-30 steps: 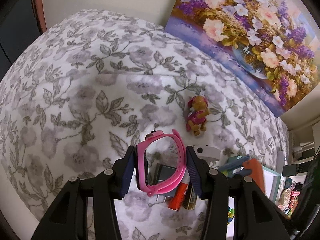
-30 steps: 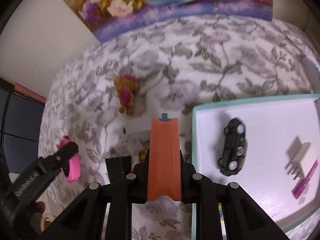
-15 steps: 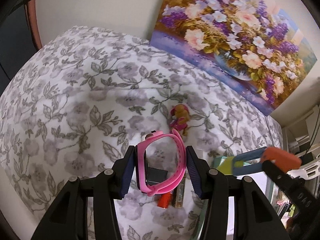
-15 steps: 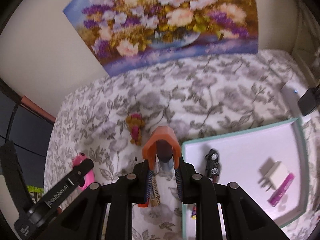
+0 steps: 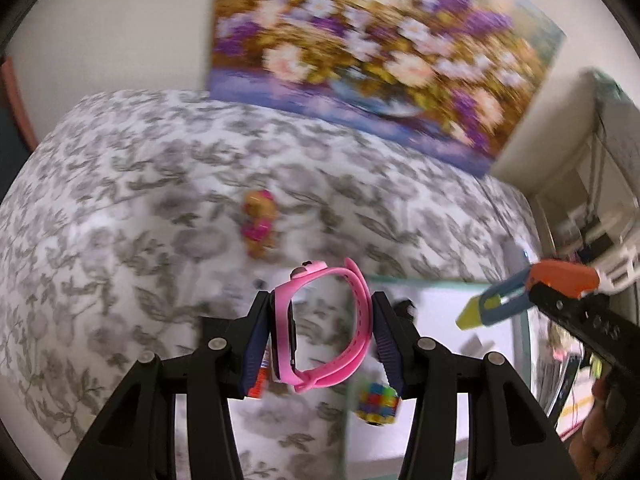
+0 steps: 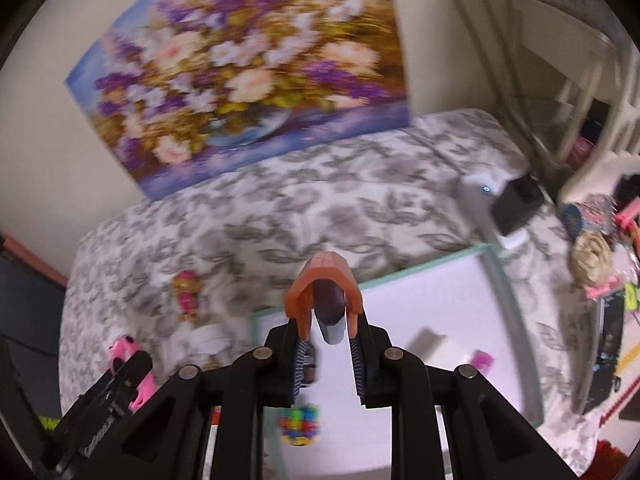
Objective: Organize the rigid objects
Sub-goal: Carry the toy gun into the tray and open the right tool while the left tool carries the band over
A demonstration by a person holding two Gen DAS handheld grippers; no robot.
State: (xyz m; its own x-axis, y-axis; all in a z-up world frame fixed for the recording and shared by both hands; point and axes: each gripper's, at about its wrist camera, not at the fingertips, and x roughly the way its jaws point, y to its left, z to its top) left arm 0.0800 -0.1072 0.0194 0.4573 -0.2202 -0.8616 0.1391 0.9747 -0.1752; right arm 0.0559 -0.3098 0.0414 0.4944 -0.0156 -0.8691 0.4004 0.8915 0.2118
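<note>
Pink watch and orange clip both lifted toward the white tray

Pink is the band of the watch, pinched upright between the blue pads of the left hand-held gripper, jaws closed on its strap and face; the right hand-held gripper is clamped on an orange clip, seen from the left view as an orange, blue and yellow clamp in the air at the right

Compared with a second ago, both views have risen and swung right; the clip was then low over the flowered desk cover with the tray at its right, and now it hangs above the teal-rimmed white tray; the watch, which then hovered over a small pile of things on the cloth, now sits near the tray's left edge, with the tray's far rim just behind it; blur in both frames suggests the hands are moving fast

Inside the tray lie a many-coloured block toy, a white plug and a pink stick; a small dog figure lies on the cloth, well to the left of the tray and still to be collected

My reading: both carries are in their last stretch, the clip nearer to release than the watch; the next step is lowering each into bare tray floor before opening the jaws
</note>
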